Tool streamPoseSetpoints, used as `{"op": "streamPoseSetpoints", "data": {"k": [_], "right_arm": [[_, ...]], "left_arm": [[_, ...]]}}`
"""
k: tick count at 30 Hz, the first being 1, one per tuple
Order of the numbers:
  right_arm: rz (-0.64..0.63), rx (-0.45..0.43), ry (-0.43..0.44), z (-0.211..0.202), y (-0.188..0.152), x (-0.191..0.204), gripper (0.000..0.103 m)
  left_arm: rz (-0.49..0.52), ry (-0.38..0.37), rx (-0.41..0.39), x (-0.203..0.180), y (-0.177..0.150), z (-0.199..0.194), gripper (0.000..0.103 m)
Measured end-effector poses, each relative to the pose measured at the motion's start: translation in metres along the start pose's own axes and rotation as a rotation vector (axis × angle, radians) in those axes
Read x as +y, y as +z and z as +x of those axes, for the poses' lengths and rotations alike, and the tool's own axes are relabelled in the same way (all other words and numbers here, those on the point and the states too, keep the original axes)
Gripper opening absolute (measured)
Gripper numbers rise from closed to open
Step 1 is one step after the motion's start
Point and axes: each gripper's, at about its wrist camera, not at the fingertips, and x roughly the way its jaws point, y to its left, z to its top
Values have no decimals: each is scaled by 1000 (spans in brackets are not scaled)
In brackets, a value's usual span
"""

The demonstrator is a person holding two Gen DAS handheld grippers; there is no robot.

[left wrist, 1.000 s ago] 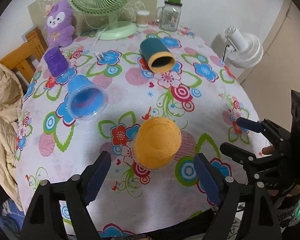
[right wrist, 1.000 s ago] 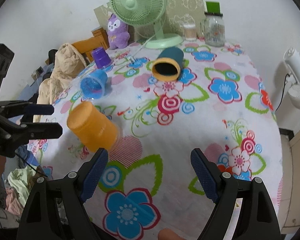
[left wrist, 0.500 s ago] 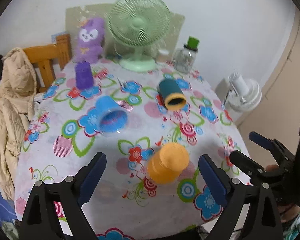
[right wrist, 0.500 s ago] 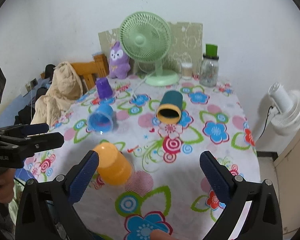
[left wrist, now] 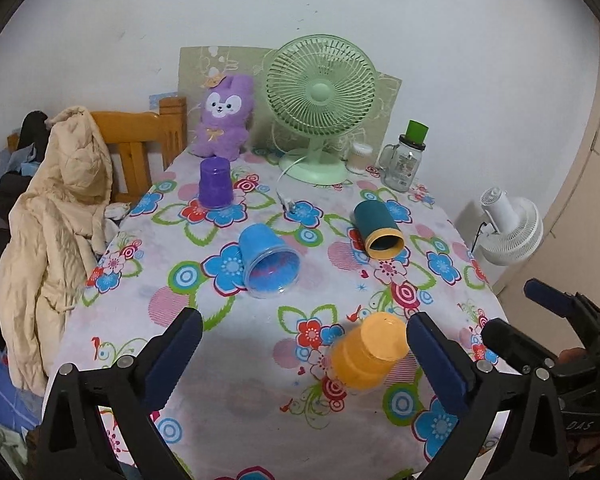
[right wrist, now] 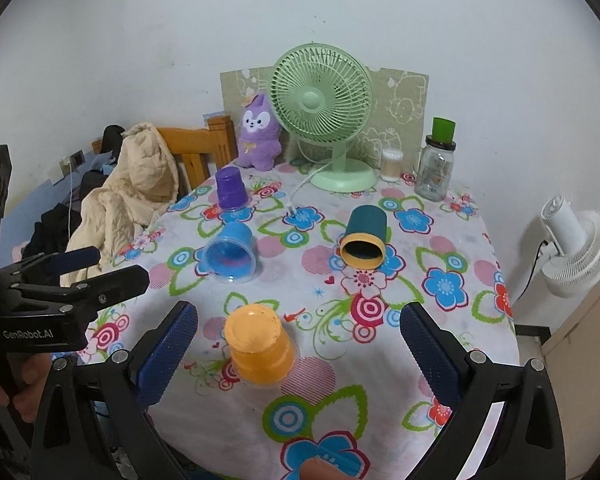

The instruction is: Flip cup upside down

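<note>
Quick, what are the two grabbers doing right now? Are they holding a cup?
Left gripper: open, holding nothing; the orange cup sits near its right finger.
Right gripper: open, holding nothing; it is above the table.

Orange plastic cup [left wrist: 367, 356] [right wrist: 259, 347]: upside down, rim on the flowered counter [left wrist: 260, 320] [right wrist: 420, 320], flat base up, near the front edge. Purple cup [left wrist: 215, 182] [right wrist: 231, 189]: likewise inverted, far back on the left side. Blue translucent cup [left wrist: 269, 262] [right wrist: 231, 255]: on its side mid-counter, open mouth toward the cameras, blue inside with a reddish tint. Dark teal cup [left wrist: 377, 229] [right wrist: 364, 236] with a yellow-orange rim: also on its side, right of the blue one and well apart from it, dark mouth facing forward. All four separate, none touching.
</note>
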Motion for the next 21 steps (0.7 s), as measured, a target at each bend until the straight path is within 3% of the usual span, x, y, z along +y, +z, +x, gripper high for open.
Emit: {"op": "streamPoseSetpoints", "data": {"k": [21], "right_arm": [[3, 2, 20, -1, 0, 7, 102]], "left_arm": [[2, 2, -41, 3, 0, -10, 103]]}}
